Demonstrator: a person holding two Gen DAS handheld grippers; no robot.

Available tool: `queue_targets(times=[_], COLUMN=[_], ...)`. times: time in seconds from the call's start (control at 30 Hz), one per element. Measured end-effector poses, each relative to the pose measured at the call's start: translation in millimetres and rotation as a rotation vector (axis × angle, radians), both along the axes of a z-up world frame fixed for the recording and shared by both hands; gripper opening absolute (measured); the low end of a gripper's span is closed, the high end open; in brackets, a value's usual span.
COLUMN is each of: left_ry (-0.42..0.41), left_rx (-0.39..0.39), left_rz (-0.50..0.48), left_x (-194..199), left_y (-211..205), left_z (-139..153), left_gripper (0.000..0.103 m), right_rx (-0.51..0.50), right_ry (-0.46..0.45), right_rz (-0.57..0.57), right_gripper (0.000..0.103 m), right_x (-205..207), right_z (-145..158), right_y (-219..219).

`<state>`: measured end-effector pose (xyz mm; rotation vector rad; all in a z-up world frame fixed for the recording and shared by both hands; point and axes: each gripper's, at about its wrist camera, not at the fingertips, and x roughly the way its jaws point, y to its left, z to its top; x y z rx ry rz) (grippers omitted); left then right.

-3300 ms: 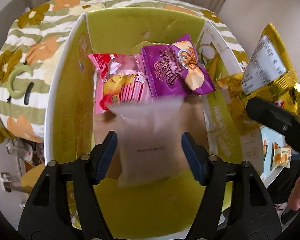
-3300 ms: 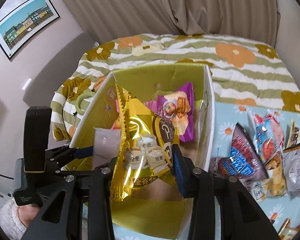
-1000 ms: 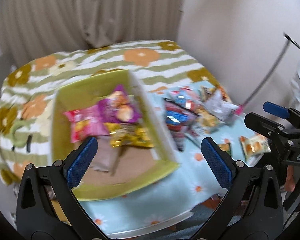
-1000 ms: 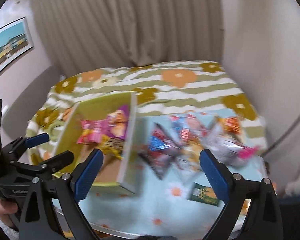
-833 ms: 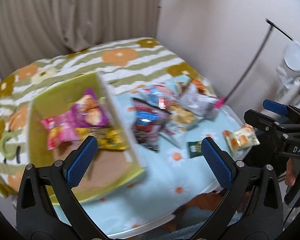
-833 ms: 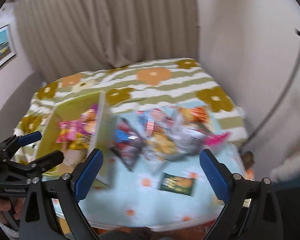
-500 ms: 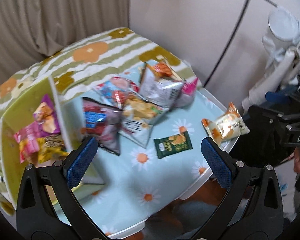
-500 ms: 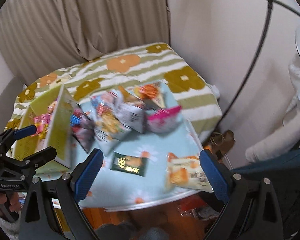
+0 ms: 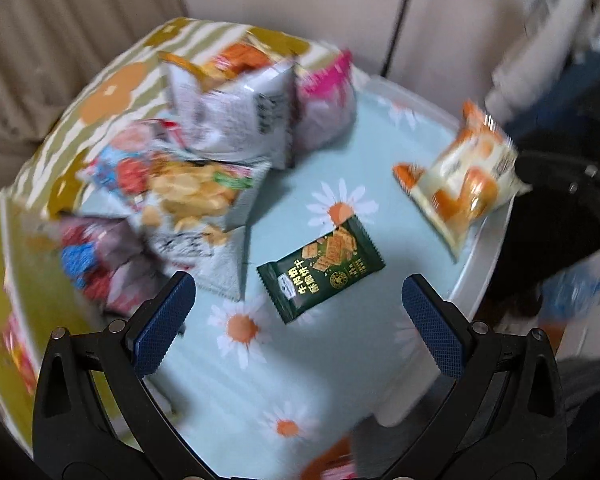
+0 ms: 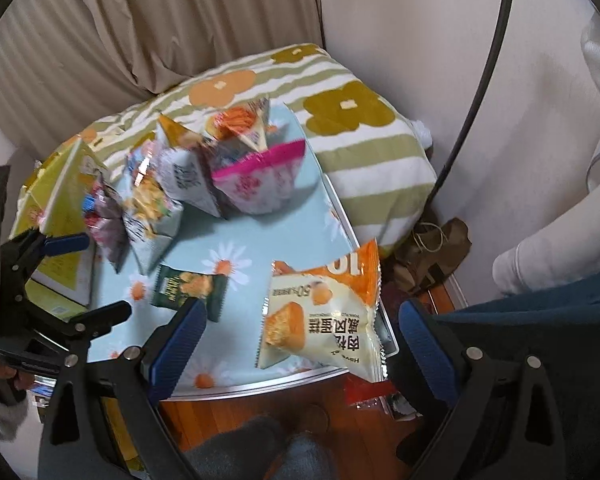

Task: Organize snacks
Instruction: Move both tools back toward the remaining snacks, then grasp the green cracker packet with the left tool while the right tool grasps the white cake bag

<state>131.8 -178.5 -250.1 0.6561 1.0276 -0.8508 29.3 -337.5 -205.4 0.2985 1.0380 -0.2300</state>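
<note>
My left gripper (image 9: 300,320) is open and empty, hovering just above a dark green cracker packet (image 9: 320,268) that lies flat on the daisy tablecloth (image 9: 300,380). My right gripper (image 10: 300,344) is open too, low over an orange-and-white cake packet (image 10: 324,320) at the table's right edge; the same packet (image 9: 464,184) shows in the left wrist view. A heap of snack bags (image 9: 204,168) lies behind. The yellow-green box (image 10: 56,200) stands at the left, and the left gripper (image 10: 88,276) shows beside it.
A striped flowered bed cover (image 10: 340,120) lies behind the table. On the wooden floor below the table edge are a red packet (image 10: 368,392), a brown paper bag (image 10: 432,252) and a person's socked foot (image 10: 260,448). A black pole (image 10: 476,92) leans at the right wall.
Both grippers let go of their packets over the box, opened wide and swung right. They now sit low over the green packet and the orange-and-white packet.
</note>
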Motion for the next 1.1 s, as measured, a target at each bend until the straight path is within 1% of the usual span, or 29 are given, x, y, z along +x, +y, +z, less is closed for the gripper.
queue_targets(times=[0.1,0.2,0.33,0.37,0.4,0.43,0.53,0.67,0.77,0.83,0.9,0.97,1.0,1.03,1.1], left_ry=[-0.002,-0.002,0.003,0.009,0.022,0.031,0.070,0.142,0.140,0.142,0.142,0.146,0.149,0.150,0.152], left_rx=[0.055,0.091,0.115,0.120,0.125,0.131,0.163,0.130,0.121,0.118,0.119,0.122,0.124,0.123,0.124], left_rz=[-0.090,-0.170,-0.229,-0.237,-0.246,-0.249,-0.247,-0.203,-0.203,-0.203,-0.197,-0.183,-0.173,-0.165,-0.151], left_x=[0.4,-0.9,0.6,1.9,3.8,4.6,10.3,21.1,21.4,18.7,15.4,12.7,12.3,5.0,3.9], left_y=[-15.6,-27.1,-36.6,-38.2,-39.9,-41.1,-42.9,-38.7,-38.3,-38.7,-41.7,-43.7,-43.7,-40.5,-38.1], left_z=[-20.5,-36.9,-50.9,-53.6,-57.4,-60.0,-72.3,-73.8,-72.4,-71.6,-70.5,-68.7,-67.7,-68.7,-68.2], left_gripper=[0.098,0.097,0.096,0.095,0.089,0.084,0.075,0.072,0.070,0.063,0.060,0.056,0.052,0.050,0.047], right_rx=[-0.017,-0.038,-0.031,-0.029,-0.024,-0.020,-0.016,-0.040,-0.023,-0.019,-0.014,-0.007,-0.005,-0.002,0.000], right_ry=[0.018,0.032,0.063,0.066,0.064,0.063,0.056,0.063,0.060,0.067,0.074,0.079,0.081,0.084,0.086], right_rz=[-0.012,-0.016,-0.040,-0.047,-0.056,-0.058,-0.053,-0.019,0.003,0.018,0.037,0.053,0.059,0.066,0.082], right_gripper=[0.096,0.096,0.096,0.096,0.096,0.096,0.096,0.096,0.096,0.096,0.096,0.096,0.096,0.096,0.096], right_x=[0.9,1.4,6.8,7.5,8.0,9.1,13.6,23.2,29.8,34.9,39.7,44.6,46.4,48.5,52.8], right_z=[-10.2,-19.2,-33.5,-36.1,-38.5,-40.0,-44.3,-49.2,-54.8,-59.8,-64.8,-69.1,-70.6,-72.5,-76.1], right_y=[0.6,0.1,-3.9,-4.6,-5.3,-5.1,-1.6,9.2,12.9,15.3,17.9,20.1,20.7,21.0,21.9])
